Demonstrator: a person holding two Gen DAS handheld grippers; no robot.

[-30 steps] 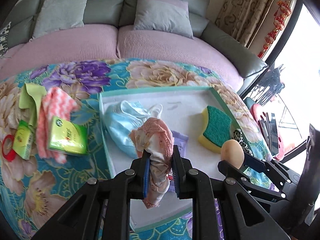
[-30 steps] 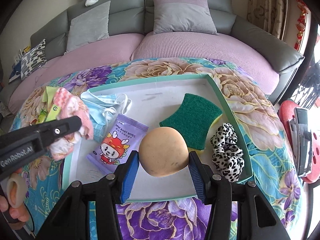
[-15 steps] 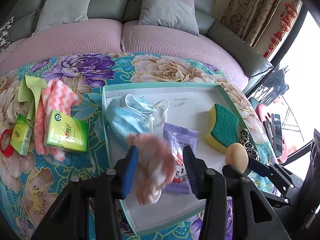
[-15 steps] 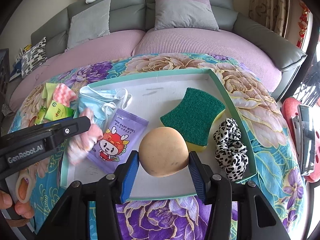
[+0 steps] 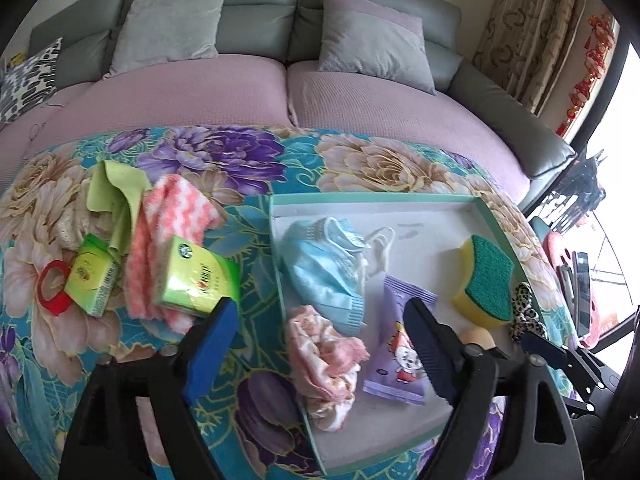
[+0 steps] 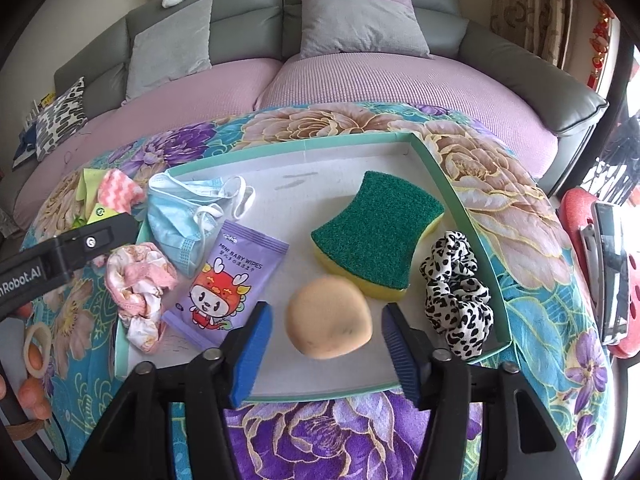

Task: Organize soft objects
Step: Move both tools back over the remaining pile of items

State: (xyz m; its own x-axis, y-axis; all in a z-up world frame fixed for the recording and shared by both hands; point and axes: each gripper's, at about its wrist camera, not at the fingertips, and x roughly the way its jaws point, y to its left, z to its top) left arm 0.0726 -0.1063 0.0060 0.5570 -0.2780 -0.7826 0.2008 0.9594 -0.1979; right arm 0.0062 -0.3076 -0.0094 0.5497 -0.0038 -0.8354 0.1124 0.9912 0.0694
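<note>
Floral-clothed table (image 5: 248, 184) before a sofa. Left wrist view: left claw (image 5: 320, 336), jaws just opened wide, above crumpled pink fabric (image 5: 324, 356) lying at the shallow teal-rimmed tray (image 5: 376, 199)'s near-left edge. Right wrist view: right claw (image 6: 326, 330), jaws just parted, straddles round peach sponge (image 6: 329, 328) at the tray's near edge, released.

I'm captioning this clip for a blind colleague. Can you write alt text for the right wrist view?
The right tool, open, frames a round beige sponge lying in a teal-rimmed tray on a floral tablecloth. The tray also holds a green scrub sponge, leopard scrunchie, baby wipes, blue mask and pink cloth.
</note>
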